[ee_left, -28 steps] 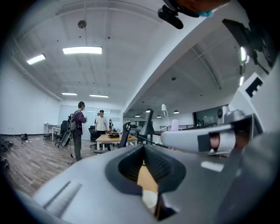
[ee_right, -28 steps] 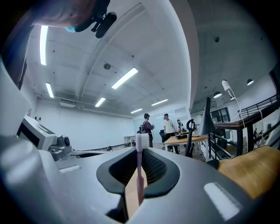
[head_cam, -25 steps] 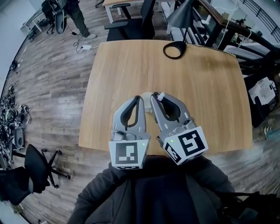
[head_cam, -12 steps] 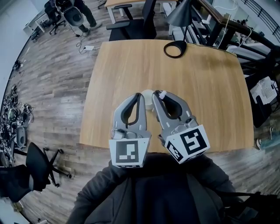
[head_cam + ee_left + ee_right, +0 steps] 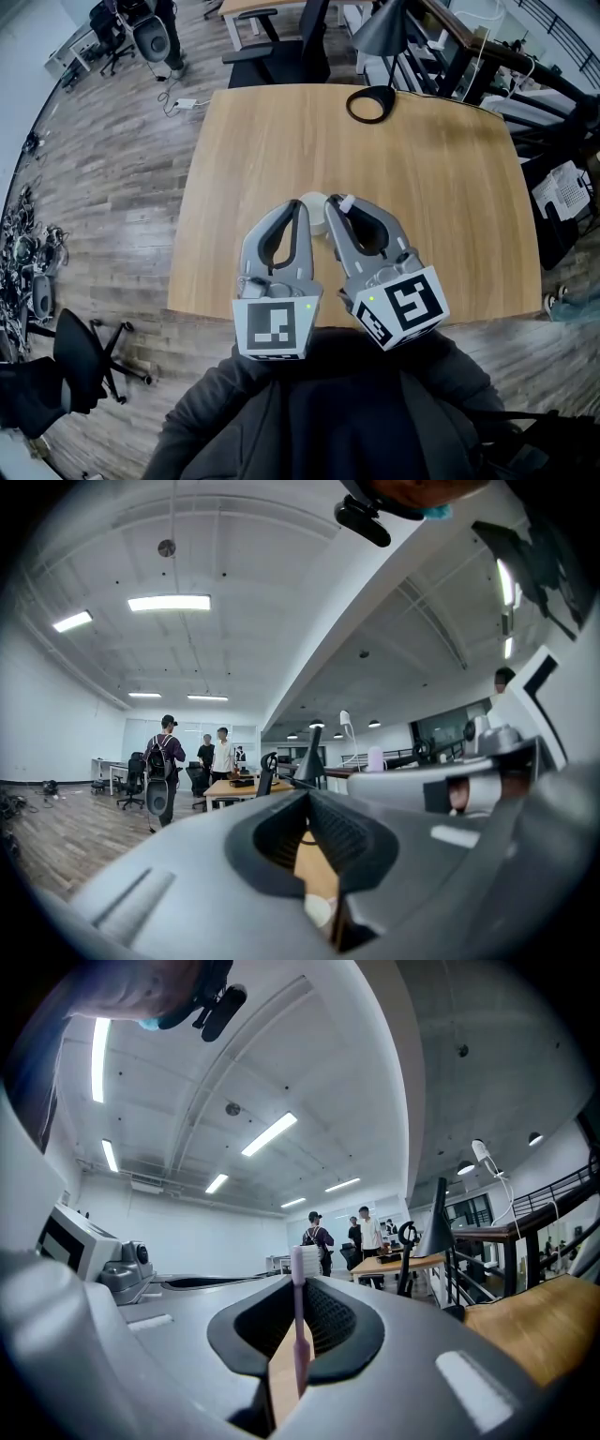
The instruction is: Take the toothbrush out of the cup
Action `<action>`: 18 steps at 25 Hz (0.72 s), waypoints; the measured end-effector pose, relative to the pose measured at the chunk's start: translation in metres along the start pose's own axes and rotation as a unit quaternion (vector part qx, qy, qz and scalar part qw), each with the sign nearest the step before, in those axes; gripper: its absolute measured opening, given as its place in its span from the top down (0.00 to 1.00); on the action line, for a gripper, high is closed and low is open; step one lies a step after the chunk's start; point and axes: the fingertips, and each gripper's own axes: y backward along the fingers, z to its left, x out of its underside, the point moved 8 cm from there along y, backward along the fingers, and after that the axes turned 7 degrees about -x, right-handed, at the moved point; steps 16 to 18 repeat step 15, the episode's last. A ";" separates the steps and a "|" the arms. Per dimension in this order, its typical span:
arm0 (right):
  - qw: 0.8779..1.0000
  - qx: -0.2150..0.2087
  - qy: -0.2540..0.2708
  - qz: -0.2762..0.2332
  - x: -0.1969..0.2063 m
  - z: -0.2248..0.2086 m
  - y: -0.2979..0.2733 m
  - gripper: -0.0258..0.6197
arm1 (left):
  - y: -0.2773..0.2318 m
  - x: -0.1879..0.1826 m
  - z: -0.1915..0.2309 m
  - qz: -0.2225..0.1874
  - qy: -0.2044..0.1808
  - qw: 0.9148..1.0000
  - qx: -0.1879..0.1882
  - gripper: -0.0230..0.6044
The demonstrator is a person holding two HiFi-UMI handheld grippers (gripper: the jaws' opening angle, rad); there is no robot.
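Black lamp (image 5: 367, 105) on wooden table (image 5: 281, 159)

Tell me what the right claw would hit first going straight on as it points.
Probably nothing near. The right claw, its jaws just closed tighter on the toothbrush, points level over the table, passing left of the black lamp; only distant people lie ahead, though depth is unclear.

You're at a light wooden table (image 5: 281, 150) on a grey-brown plank floor (image 5: 112, 187). There's a black desk lamp (image 5: 372, 101) at the far edge and a black office chair (image 5: 80, 361) near left. Overhead you've got a white ceiling (image 5: 234, 555) with strip lights (image 5: 169, 603), and another desk (image 5: 246, 786) far back.
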 end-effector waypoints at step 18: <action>1.000 -0.010 -0.001 -0.001 -0.002 0.003 -0.007 0.93 | 0.001 -0.001 0.005 0.003 0.003 1.000 -0.007 0.95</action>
